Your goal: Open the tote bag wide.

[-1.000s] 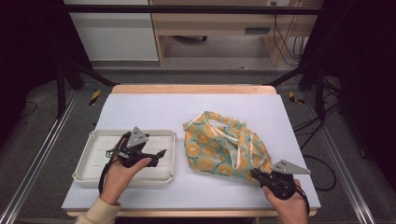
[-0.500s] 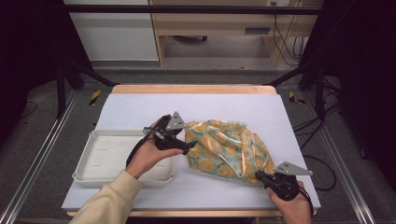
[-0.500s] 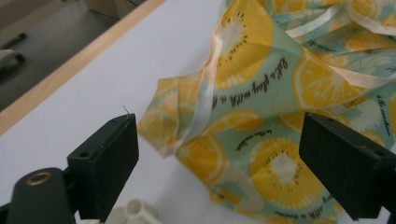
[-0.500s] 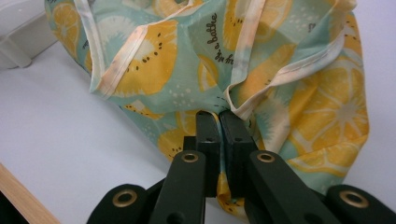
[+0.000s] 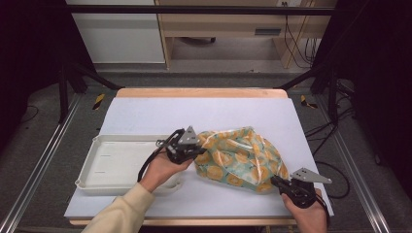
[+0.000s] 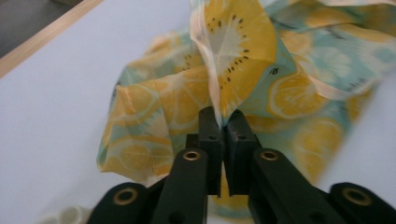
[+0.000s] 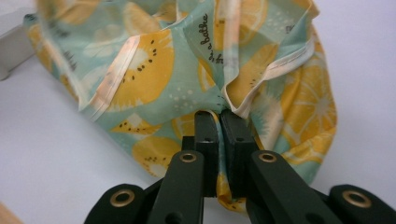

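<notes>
With the left tool having just closed onto the crumpled teal cloth printed with yellow citrus slices and the right tool pinching its opposite edge, both grips look made, and the spreading, apparently, remains undone on the white bench.

A crumpled citrus-print cloth is pinched at its left edge by the left gripper, just closed, and at its near right corner by the right gripper. A white tray lies left on the surface.
</notes>
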### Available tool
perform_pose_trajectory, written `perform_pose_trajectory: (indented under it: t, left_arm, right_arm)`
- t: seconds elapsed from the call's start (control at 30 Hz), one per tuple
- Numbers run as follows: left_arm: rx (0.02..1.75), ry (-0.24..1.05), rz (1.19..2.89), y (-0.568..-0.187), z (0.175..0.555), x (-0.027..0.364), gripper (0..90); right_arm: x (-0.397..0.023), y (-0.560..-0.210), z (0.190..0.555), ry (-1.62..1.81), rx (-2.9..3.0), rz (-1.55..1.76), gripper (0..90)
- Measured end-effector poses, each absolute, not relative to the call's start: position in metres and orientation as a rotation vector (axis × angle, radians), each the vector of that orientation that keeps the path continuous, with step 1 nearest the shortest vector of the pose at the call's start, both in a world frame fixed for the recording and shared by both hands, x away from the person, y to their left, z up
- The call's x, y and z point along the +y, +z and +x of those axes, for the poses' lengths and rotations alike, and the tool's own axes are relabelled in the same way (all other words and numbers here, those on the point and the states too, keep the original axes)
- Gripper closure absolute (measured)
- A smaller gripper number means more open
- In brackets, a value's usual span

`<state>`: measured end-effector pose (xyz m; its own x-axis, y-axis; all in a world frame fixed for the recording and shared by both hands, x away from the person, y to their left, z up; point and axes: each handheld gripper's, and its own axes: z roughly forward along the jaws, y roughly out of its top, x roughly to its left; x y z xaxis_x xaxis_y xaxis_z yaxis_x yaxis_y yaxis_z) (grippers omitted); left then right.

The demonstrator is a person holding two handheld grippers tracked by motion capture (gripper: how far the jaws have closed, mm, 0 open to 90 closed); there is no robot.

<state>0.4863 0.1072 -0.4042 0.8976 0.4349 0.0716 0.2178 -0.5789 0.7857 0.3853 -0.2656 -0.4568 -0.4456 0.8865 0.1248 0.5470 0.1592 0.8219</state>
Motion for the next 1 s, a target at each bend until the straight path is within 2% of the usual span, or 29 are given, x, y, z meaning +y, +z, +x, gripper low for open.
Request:
perform_pose_trajectory:
  t: [0.1, 0.17, 0.2, 0.37, 0.4, 0.43, 0.53, 0.57, 0.77, 0.83, 0.9, 0.93, 1.0]
  left_arm:
    - [0.486, 0.293, 2.173, -0.412, 0.458, 0.121, 89.9]
    - [0.439, 0.372, 2.244, -0.416, 0.446, 0.121, 89.9]
    - [0.439, 0.372, 2.244, -0.416, 0.446, 0.121, 89.9]
    - [0.459, 0.359, 2.218, -0.418, 0.445, 0.124, 89.7]
    - [0.459, 0.359, 2.218, -0.418, 0.445, 0.124, 89.7]
    - [0.466, 0.341, 2.223, -0.422, 0.445, 0.125, 89.7]
    - [0.469, 0.347, 2.235, -0.425, 0.445, 0.126, 89.7]
    - [0.479, 0.344, 2.235, -0.426, 0.446, 0.127, 89.7]
    - [0.476, 0.339, 2.228, -0.425, 0.446, 0.127, 89.8]
    - [0.472, 0.337, 2.225, -0.424, 0.445, 0.127, 89.8]
    - [0.474, 0.338, 2.223, -0.423, 0.445, 0.128, 89.8]
    - [0.474, 0.339, 2.226, -0.422, 0.445, 0.128, 89.8]
    - [0.473, 0.336, 2.224, -0.422, 0.445, 0.129, 89.8]
  right_arm:
    - [-0.267, -0.457, 0.388, 1.167, 2.030, 1.376, 82.9]
    - [-0.265, -0.454, 0.388, 1.158, 2.017, 1.372, 71.4]
    - [-0.265, -0.454, 0.388, 1.158, 2.017, 1.372, 71.4]
    - [-0.253, -0.426, 0.382, 1.101, 2.018, 1.273, 30.0]
    - [-0.253, -0.426, 0.382, 1.101, 2.018, 1.273, 30.0]
    - [-0.251, -0.414, 0.382, 1.133, 2.030, 1.243, 22.6]
    - [-0.249, -0.400, 0.385, 1.152, 2.045, 1.223, 19.3]
    - [-0.248, -0.387, 0.388, 1.154, 2.066, 1.189, 15.8]
    - [-0.233, -0.371, 0.406, 1.107, 2.134, 1.156, 16.4]
    - [-0.216, -0.372, 0.430, 1.084, 2.177, 1.159, 18.4]
    - [-0.210, -0.373, 0.439, 1.086, 2.187, 1.165, 19.9]
    - [-0.199, -0.375, 0.457, 1.082, 2.194, 1.171, 25.3]
    - [-0.195, -0.375, 0.464, 1.077, 2.202, 1.176, 27.7]
